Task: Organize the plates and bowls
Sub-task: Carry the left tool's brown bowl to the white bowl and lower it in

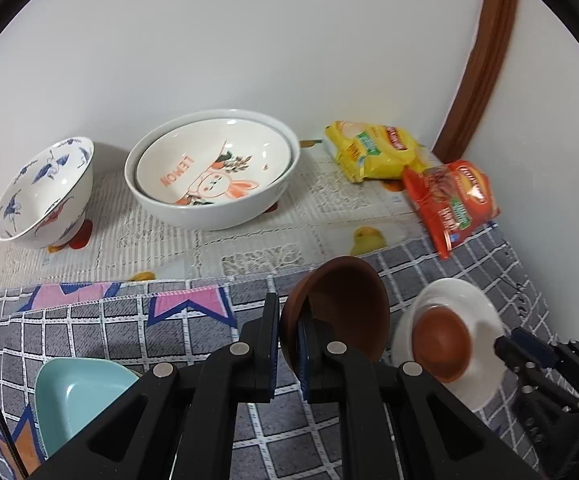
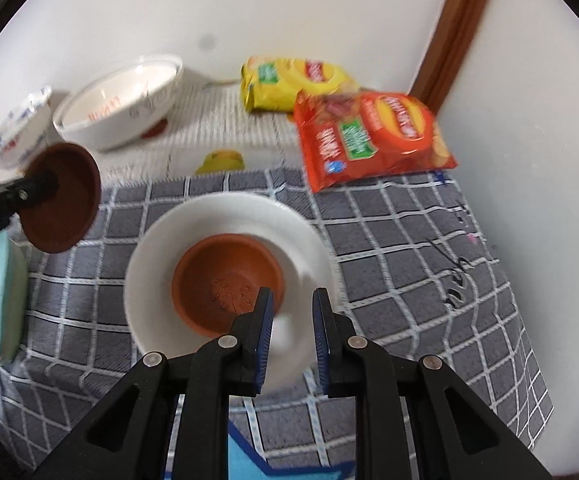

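While the left tool [image 1: 289,332] pinched the dark clay bowl [image 1: 341,304] and the right tool [image 2: 292,320] hung slightly open and empty, nesting needed centring over the orange bowl [image 2: 225,280].

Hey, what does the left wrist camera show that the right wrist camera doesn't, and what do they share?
Only the left wrist view shows the rabbit picture and the word LEMON inside the nested bowl, and the cranes painted inside the blue and white bowl.

Only the right wrist view shows the clay bowl's speckled inside, sitting on the white plate, and the right gripper's jaws apart over the plate.

Both show the left gripper clamped on the brown bowl, the teal dish, the yellow packet, the red packet and the checked cloth.
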`<move>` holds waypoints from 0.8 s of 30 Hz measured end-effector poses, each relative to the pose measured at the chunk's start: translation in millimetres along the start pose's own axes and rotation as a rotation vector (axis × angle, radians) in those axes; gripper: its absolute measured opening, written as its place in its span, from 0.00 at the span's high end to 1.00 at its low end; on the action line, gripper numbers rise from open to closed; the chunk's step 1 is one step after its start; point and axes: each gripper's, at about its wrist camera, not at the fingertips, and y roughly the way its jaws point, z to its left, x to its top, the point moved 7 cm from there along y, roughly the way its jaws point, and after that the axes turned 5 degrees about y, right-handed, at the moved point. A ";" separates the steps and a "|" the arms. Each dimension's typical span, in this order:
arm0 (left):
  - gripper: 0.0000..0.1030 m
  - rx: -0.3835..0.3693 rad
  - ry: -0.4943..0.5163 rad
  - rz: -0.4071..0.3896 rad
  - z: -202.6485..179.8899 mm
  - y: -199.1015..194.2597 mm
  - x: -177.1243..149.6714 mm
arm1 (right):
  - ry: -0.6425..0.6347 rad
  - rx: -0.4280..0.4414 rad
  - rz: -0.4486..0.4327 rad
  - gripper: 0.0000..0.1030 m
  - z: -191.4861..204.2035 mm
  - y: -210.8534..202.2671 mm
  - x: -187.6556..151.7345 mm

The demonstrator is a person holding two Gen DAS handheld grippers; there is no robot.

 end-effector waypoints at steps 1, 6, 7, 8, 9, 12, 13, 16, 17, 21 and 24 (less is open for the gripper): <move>0.92 -0.008 0.003 -0.002 -2.4 -1.9 -0.6 | 0.015 0.008 -0.009 0.82 -4.0 -6.3 -0.9; 0.92 -0.065 0.011 0.017 -23.8 -3.6 -7.5 | 0.078 0.033 -0.042 0.81 -32.8 -30.3 -3.7; 0.92 -0.084 0.008 0.027 -29.7 -2.6 -9.8 | 0.088 0.031 -0.047 0.81 -38.6 -33.4 -4.6; 0.92 -0.093 0.010 0.034 -34.7 -2.1 -11.2 | 0.097 0.031 -0.050 0.81 -42.9 -35.6 -6.2; 0.92 -0.093 0.019 0.036 -41.4 -1.8 -12.1 | 0.109 0.034 -0.053 0.81 -47.7 -37.6 -7.7; 0.92 -0.096 0.035 0.039 -55.1 -1.8 -12.3 | 0.141 0.056 -0.057 0.81 -59.3 -41.4 -15.2; 0.92 -0.103 0.039 0.042 -59.9 -1.6 -12.0 | 0.145 0.058 -0.058 0.81 -61.6 -41.8 -17.1; 0.92 -0.107 0.047 0.046 -71.2 -0.5 -10.9 | 0.159 0.063 -0.059 0.81 -71.8 -41.6 -24.4; 0.92 -0.108 0.049 0.047 -74.4 0.5 -10.4 | 0.167 0.066 -0.058 0.81 -75.2 -41.6 -26.7; 0.92 -0.102 0.054 0.068 -85.3 9.6 -11.2 | 0.213 0.103 -0.052 0.80 -90.0 -39.1 -37.5; 0.92 -0.086 0.062 0.085 -90.6 17.1 -14.2 | 0.232 0.091 -0.055 0.80 -100.5 -37.3 -45.2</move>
